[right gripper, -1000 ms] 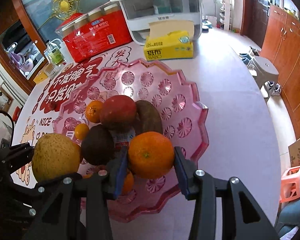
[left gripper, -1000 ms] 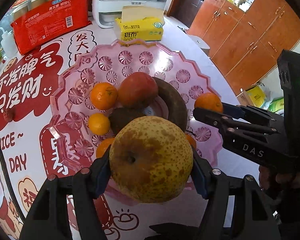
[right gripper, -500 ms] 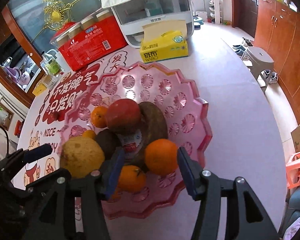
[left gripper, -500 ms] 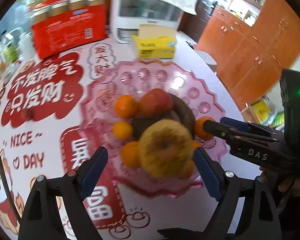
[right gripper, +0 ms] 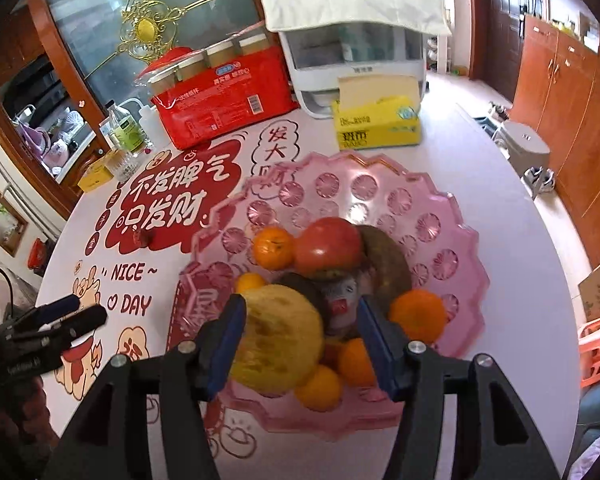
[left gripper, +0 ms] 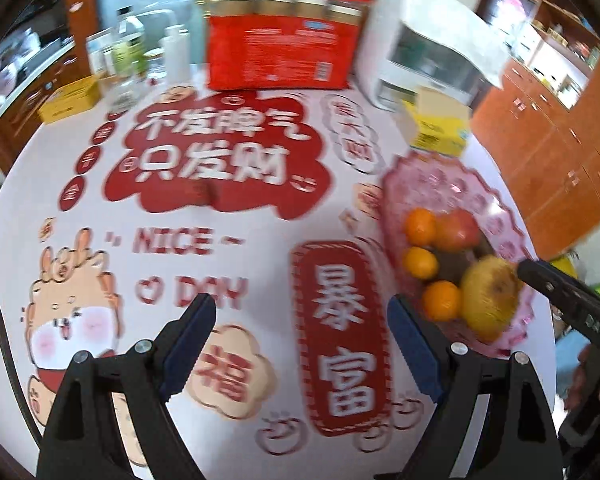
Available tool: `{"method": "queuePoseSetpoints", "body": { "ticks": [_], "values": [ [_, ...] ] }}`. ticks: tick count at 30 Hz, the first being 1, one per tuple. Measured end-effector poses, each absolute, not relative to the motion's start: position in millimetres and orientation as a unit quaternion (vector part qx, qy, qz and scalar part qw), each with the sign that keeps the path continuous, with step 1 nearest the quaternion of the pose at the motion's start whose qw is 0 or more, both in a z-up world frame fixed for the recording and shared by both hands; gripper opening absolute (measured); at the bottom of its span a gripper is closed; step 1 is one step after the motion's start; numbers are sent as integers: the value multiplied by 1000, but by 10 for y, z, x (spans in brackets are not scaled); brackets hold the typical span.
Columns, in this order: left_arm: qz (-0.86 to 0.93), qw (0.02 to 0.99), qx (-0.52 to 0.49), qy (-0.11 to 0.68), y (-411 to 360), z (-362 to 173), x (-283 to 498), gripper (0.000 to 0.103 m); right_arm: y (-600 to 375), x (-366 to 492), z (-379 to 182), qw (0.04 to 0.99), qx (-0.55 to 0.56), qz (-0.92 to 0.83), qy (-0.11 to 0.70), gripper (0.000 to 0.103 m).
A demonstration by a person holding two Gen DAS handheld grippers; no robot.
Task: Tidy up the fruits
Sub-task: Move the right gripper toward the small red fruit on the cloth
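Now the scalloped pink bowl holds a speckled pear, oranges and an apple, while both grippers, left and right, gape empty, jaws just widened.

The tablecloth carries "NICE ~" and "DAY" in red letters at nine o'clock of the pink tray, with large white Chinese characters on a red cloud at eleven o'clock. The yellow tissue box at twelve o'clock bears a Chinese brand, small print unreadable.
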State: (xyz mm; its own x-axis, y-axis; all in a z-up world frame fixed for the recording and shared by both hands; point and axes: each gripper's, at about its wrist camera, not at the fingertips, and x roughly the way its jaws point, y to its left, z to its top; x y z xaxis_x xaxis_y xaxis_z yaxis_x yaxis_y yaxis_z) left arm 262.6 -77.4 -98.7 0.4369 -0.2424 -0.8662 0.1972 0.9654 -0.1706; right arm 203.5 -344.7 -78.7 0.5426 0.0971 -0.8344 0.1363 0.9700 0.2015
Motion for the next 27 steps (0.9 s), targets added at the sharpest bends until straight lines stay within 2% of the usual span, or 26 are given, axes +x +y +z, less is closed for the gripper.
{"method": "queuePoseSetpoints", "body": {
  "ticks": [17, 27],
  "values": [
    [-107, 864, -25, 492, 542, -1024, 3425, 87, -1959, 2887, -804, 883, 100, 43, 456, 59],
    [-61, 859, -63, 504, 1198, -1278, 3615, 87, -1182, 3645, -1144, 876, 82, 82, 468, 59]
  ]
}}
